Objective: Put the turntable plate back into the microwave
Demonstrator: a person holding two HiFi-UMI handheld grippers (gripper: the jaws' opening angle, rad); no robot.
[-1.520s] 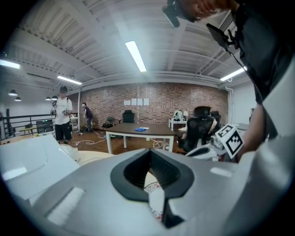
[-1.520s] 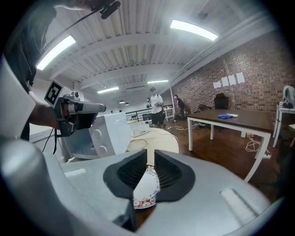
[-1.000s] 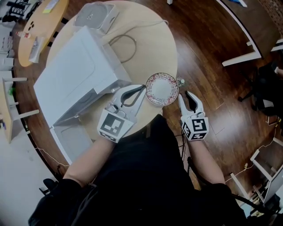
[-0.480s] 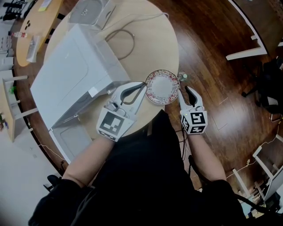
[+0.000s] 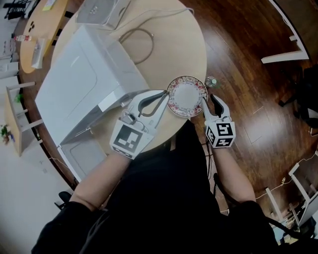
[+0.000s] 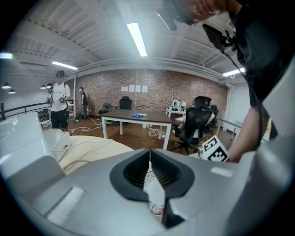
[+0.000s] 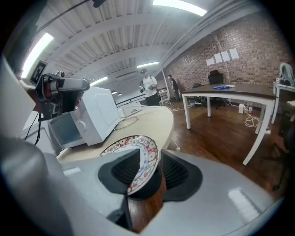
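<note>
The floral-rimmed plate (image 5: 186,95) hangs over the round table's near edge between my two grippers. My left gripper (image 5: 163,97) is shut on its left rim; in the left gripper view the plate (image 6: 155,193) is pinched between the closed jaws of the left gripper (image 6: 150,156). My right gripper (image 5: 209,102) sits at the plate's right rim. Its jaws have just been opening. In the right gripper view the right gripper (image 7: 148,162) shows gaps on both sides of the plate (image 7: 144,159). The white microwave (image 5: 82,79) lies left of the plate, its door (image 5: 85,155) swung open.
A round wooden table (image 5: 174,44) carries the microwave, a small white box (image 5: 101,11) and a looped cable (image 5: 137,46). A small object (image 5: 211,81) lies on the dark wood floor to the right. People (image 6: 60,99), a desk (image 6: 138,117) and office chairs (image 6: 196,123) stand far off.
The right gripper's jaws have spread wider around the plate's rim. Both grippers and the plate have sunk a little toward the table edge.
</note>
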